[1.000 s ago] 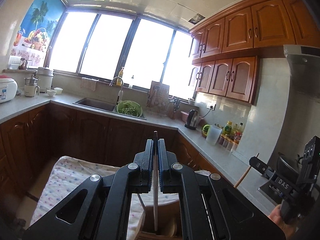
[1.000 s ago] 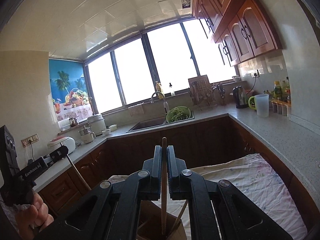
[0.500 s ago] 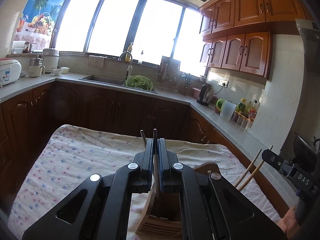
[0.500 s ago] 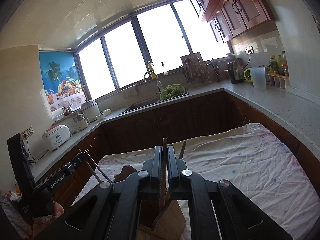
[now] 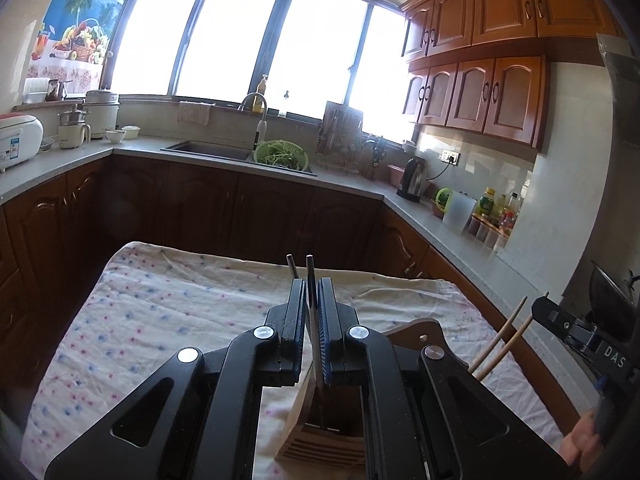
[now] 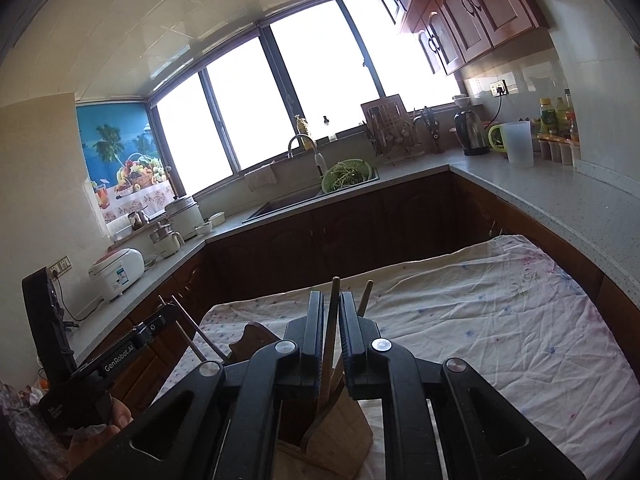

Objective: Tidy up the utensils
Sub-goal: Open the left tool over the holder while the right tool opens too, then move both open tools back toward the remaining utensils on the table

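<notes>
A wooden utensil holder [image 5: 328,436] stands on the cloth-covered table, right under both grippers; it also shows in the right wrist view [image 6: 340,432]. My left gripper [image 5: 311,312] is nearly shut around a pair of dark metal chopsticks [image 5: 310,280] whose lower ends reach into the holder. My right gripper [image 6: 331,320] is slightly parted around a pair of wooden chopsticks [image 6: 332,320] that stand in the holder. The right gripper's chopsticks show at the right in the left wrist view [image 5: 504,340].
A spotted white cloth [image 5: 160,312] covers the table. Behind it runs a U-shaped counter [image 5: 352,184] with a sink, a green colander [image 5: 282,154], a kettle [image 5: 414,180], bottles and a rice cooker [image 5: 16,140]. Dark cabinets stand below.
Both grippers have tilted down and lowered their chopsticks into the wooden holder. The jaws of both stand a little wider than before.
</notes>
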A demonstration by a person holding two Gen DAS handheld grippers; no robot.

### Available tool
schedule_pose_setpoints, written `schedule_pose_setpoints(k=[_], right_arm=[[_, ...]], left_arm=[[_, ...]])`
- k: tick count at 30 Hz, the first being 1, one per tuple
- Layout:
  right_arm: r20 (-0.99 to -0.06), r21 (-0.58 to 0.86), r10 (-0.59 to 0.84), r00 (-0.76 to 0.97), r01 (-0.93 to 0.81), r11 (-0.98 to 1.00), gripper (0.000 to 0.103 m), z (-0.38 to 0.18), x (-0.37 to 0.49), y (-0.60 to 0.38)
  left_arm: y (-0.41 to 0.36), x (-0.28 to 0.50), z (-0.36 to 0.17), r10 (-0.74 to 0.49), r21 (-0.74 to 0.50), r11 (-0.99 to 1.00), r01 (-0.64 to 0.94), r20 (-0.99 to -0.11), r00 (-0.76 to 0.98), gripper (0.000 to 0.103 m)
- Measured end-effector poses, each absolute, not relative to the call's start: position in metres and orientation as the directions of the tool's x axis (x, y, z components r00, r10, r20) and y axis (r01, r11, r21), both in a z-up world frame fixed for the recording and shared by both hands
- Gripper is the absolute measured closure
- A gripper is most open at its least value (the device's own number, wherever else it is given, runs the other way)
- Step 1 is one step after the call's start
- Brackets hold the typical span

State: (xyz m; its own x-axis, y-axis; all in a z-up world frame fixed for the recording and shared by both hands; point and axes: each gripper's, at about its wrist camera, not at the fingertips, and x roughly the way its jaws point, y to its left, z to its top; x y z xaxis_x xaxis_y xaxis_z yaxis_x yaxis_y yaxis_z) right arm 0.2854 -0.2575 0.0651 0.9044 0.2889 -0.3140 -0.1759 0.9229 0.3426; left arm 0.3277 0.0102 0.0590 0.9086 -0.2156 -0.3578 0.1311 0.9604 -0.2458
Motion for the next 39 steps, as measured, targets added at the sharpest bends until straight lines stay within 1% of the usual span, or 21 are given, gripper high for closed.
schedule_pose_setpoints(k=[1,2,3,4,5,6,7,8,9,10,11,12,13,15,17,18,21,24,27,35,39], right_arm=[[-0.312,0.347,0.292,0.904,-0.178,0.921,0.091,0.066,0.284,-0.259],[-0.310,0.352,0.294,0.904,-0.179,0.919,0.087,0.066,0.282,-0.259],[-0.306,0.359,0.297,0.904,-0.180,0.916,0.077,0.067,0.281,-0.261],[-0.298,0.368,0.304,0.905,-0.185,0.911,0.072,0.069,0.278,-0.263],[-0.291,0.376,0.307,0.906,-0.186,0.908,0.063,0.070,0.275,-0.265],[-0.283,0.382,0.308,0.908,-0.188,0.905,0.058,0.071,0.271,-0.267],[-0.274,0.388,0.307,0.911,-0.188,0.902,0.056,0.073,0.267,-0.269],[-0.268,0.393,0.307,0.913,-0.188,0.900,0.054,0.074,0.263,-0.271],[-0.263,0.399,0.308,0.914,-0.188,0.898,0.047,0.075,0.259,-0.274],[-0.261,0.406,0.309,0.915,-0.187,0.895,0.042,0.075,0.255,-0.276],[-0.256,0.414,0.310,0.915,-0.186,0.891,0.034,0.075,0.251,-0.279],[-0.253,0.419,0.310,0.917,-0.185,0.889,0.029,0.074,0.246,-0.283],[-0.252,0.422,0.307,0.918,-0.181,0.888,0.026,0.074,0.241,-0.286],[-0.253,0.433,0.311,0.916,-0.181,0.883,0.016,0.070,0.230,-0.291],[-0.258,0.443,0.321,0.911,-0.184,0.878,0.013,0.066,0.218,-0.295],[-0.263,0.444,0.323,0.909,-0.183,0.877,0.013,0.064,0.212,-0.297],[-0.277,0.452,0.325,0.904,-0.176,0.874,0.013,0.056,0.192,-0.303],[-0.286,0.467,0.322,0.902,-0.162,0.869,0.013,0.052,0.169,-0.310],[-0.270,0.475,0.314,0.910,-0.157,0.866,0.013,0.052,0.142,-0.313],[-0.233,0.432,0.291,0.928,-0.170,0.886,0.012,0.075,0.083,-0.312],[-0.196,0.393,0.273,0.942,-0.180,0.902,0.012,0.093,0.057,-0.311]], left_arm=[[0.010,0.328,0.059,-0.214,-0.248,0.960,0.128,-0.361,0.908,0.093],[0.011,0.327,0.059,-0.213,-0.249,0.960,0.125,-0.363,0.907,0.087],[0.011,0.326,0.058,-0.211,-0.249,0.961,0.123,-0.365,0.907,0.077],[0.011,0.324,0.058,-0.208,-0.249,0.961,0.120,-0.364,0.908,0.070],[0.012,0.321,0.058,-0.204,-0.249,0.962,0.117,-0.360,0.910,0.061],[0.012,0.318,0.058,-0.197,-0.247,0.963,0.111,-0.359,0.912,0.057],[0.013,0.316,0.058,-0.194,-0.246,0.963,0.107,-0.363,0.911,0.055],[0.014,0.313,0.058,-0.193,-0.250,0.963,0.103,-0.367,0.910,0.049],[0.016,0.310,0.057,-0.194,-0.257,0.961,0.101,-0.368,0.909,0.044],[0.017,0.305,0.057,-0.192,-0.263,0.960,0.096,-0.369,0.909,0.041],[0.019,0.300,0.056,-0.186,-0.266,0.960,0.087,-0.372,0.909,0.035],[0.021,0.295,0.055,-0.181,-0.271,0.959,0.080,-0.374,0.909,0.030],[0.023,0.288,0.054,-0.177,-0.275,0.959,0.073,-0.377,0.909,0.028],[0.026,0.274,0.052,-0.173,-0.281,0.958,0.063,-0.384,0.907,0.023],[0.028,0.258,0.049,-0.166,-0.285,0.957,0.051,-0.395,0.903,0.018],[0.030,0.250,0.048,-0.169,-0.291,0.955,0.050,-0.401,0.900,0.017],[0.036,0.224,0.041,-0.184,-0.314,0.948,0.047,-0.424,0.887,0.016],[0.042,0.194,0.036,-0.201,-0.336,0.940,0.052,-0.426,0.882,0.016],[0.048,0.166,0.036,-0.200,-0.344,0.938,0.046,-0.426,0.883,0.016],[0.063,0.111,0.050,-0.247,-0.410,0.909,0.073,-0.390,0.887,0.015],[0.062,0.090,0.067,-0.260,-0.404,0.909,0.103,-0.356,0.897,0.014]])
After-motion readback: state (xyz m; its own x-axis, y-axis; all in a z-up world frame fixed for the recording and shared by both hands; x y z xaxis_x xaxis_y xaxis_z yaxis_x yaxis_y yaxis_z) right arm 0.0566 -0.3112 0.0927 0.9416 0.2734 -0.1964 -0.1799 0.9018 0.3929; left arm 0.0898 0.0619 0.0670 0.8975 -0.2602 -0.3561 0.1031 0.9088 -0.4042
